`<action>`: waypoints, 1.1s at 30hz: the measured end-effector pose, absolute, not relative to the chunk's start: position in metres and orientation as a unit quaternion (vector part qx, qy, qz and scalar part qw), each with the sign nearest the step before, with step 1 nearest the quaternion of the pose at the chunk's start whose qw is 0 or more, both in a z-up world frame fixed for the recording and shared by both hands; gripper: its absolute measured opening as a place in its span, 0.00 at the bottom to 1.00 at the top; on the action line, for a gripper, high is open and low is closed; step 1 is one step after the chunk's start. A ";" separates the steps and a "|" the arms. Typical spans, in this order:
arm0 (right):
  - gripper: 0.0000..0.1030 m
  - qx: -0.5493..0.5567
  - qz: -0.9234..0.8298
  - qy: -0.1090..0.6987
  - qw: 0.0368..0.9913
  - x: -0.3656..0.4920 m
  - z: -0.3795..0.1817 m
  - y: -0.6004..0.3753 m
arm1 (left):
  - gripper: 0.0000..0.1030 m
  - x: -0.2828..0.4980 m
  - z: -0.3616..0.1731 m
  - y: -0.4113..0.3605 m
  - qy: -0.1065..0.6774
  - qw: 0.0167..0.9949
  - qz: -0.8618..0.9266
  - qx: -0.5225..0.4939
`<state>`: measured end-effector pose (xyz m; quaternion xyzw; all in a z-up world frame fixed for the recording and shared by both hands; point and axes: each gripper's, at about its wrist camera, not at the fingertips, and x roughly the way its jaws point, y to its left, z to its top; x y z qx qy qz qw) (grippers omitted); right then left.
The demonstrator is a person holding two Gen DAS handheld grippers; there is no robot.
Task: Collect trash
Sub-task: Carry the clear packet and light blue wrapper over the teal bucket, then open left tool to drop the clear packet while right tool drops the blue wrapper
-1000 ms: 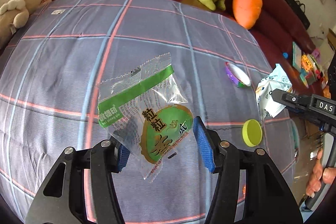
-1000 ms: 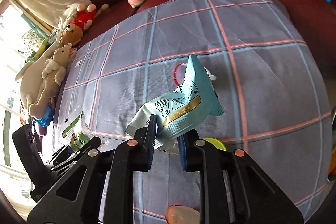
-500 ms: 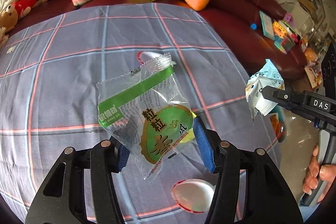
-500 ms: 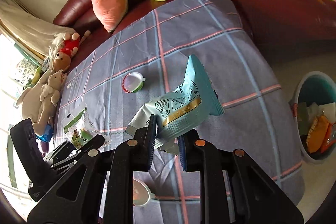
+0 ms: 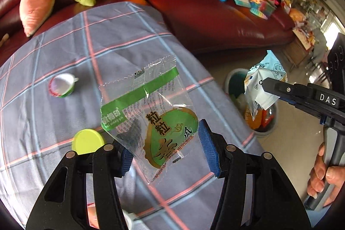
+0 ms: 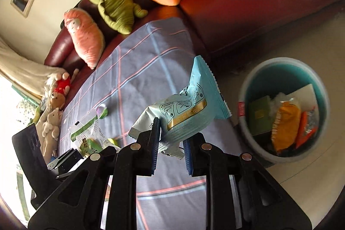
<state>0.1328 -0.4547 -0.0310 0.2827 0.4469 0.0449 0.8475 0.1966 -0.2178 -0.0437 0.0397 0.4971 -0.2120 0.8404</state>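
Your teal waste bin (image 6: pixel 258 83) sits on the floor past the table's plaid cloth (image 6: pixel 138 83), part full. Your left gripper (image 5: pixel 166 143) stands half open, pads clamping a clear, green-banded snack wrapper (image 5: pixel 148 113), long axis up and away. Your right gripper (image 6: pixel 171 143), nearly closed, pinches a crumpled pale-blue wrapper (image 6: pixel 189 109) angled toward the bin.

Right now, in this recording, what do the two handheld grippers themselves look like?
Both look alike. The left gripper has black plastic fingers with triangular cut-outs, silver rivets and blue ribbed pads. The right gripper has the same black frame and blue pads; from the side its body reads "DAS" in white and it has a grey pistol handle gripped by a bare hand. No cables or sleeves show.
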 end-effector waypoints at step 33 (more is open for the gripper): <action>0.21 0.341 -0.103 0.435 0.827 0.096 -0.068 -0.635 | 0.79 0.232 -0.118 -0.461 0.541 0.755 -0.345 0.137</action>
